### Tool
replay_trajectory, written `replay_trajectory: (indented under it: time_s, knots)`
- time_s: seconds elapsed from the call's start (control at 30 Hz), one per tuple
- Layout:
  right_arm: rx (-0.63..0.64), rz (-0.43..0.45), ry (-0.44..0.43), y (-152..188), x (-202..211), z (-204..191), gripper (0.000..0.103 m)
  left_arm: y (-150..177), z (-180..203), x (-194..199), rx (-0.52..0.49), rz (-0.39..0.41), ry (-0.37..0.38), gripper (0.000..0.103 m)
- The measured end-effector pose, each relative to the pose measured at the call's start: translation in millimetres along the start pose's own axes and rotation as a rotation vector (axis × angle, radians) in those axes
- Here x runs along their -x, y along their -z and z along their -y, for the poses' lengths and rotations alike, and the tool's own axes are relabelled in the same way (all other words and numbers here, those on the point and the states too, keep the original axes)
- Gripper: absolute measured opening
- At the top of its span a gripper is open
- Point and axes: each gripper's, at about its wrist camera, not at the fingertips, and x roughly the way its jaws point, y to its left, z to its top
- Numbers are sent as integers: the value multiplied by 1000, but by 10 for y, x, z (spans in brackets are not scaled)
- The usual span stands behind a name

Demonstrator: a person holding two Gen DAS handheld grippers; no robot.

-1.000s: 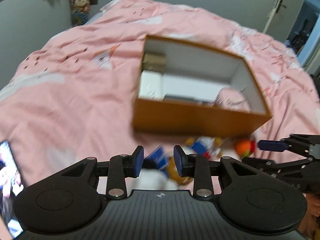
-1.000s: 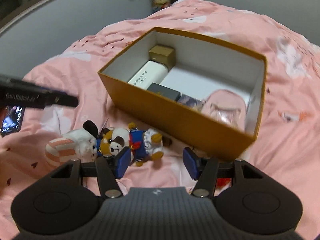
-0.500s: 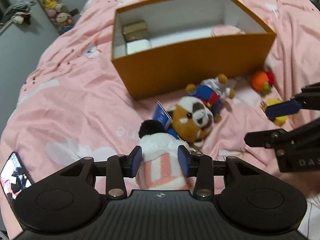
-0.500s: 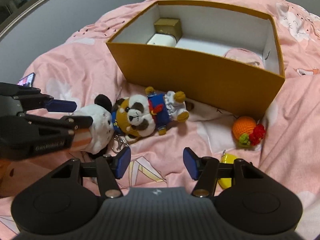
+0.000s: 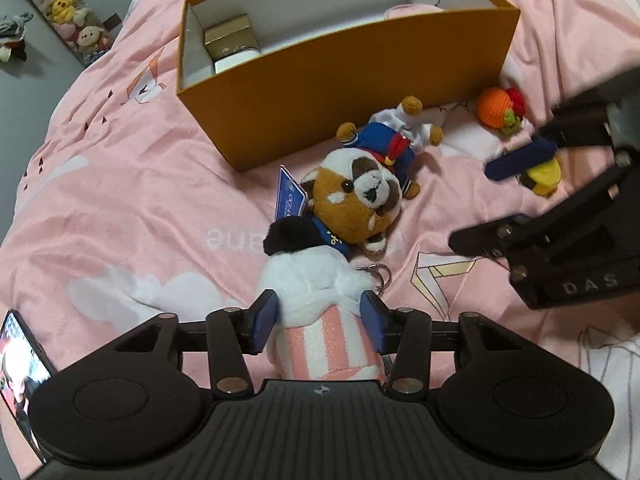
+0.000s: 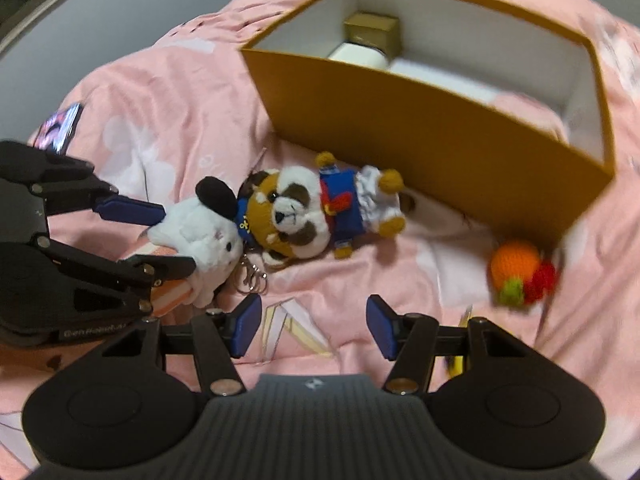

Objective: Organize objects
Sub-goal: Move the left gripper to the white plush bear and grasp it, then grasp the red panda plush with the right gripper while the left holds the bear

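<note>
left gripper [image 5: 319,322] pads flank the white plush dog with black ear and pink-striped body [image 5: 316,300] on the pink printed bedspread [image 5: 120,200], clamped contact unclear. brown-white plush in blue outfit [image 5: 360,196] touches it. right gripper [image 6: 312,326] spread, empty, beside orange cardboard box [image 6: 420,128].

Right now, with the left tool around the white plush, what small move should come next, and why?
Probably close the left tool on the white plush. Its pads already sit on either side of the striped body, and the plush still lies on the bedspread, outside the orange box.
</note>
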Motion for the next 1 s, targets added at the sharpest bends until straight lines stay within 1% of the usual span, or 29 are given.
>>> replay_trajectory:
  time_s: [0.07,0.13,0.33,0.53,0.63,0.7,0.8,0.87,0.9,0.93,1.0]
  knots:
    - [61,-4,22,-63,-33,-17,60,14,23,-50,-13,-7,-37,59]
    - [116,-14,24,-120,-57,-28,60,32,21,-57,-16,1,-39,58]
    - [343,-14,38,-254,-77,-164,60,76,-220,27,119,71,23,52]
    - [575,-36,25,-421,-169,-291,60,119,-419,166,232,131,86,51]
    - [707,-49,27,-485,-245,-370,60,107,-495,254,268,158,106,51]
    - [817,-63,34,-502,-313,-445,60,90,-529,314,281,181,106,51]
    - [972,-119,33,-497,-468,-535,61,75,-579,373,297,205,107,51]
    - [1025,-158,22,-500,-568,-549,65,79,-607,371,311,215,109,51]
    - [1050,-164,22,-491,-620,-557,66,82,-610,362,316,215,108,51]
    - [1067,-168,26,-479,-667,-565,71,87,-614,353,321,213,106,51]
    - [1092,-172,45,-446,-763,-570,73,97,-623,335,327,209,108,51]
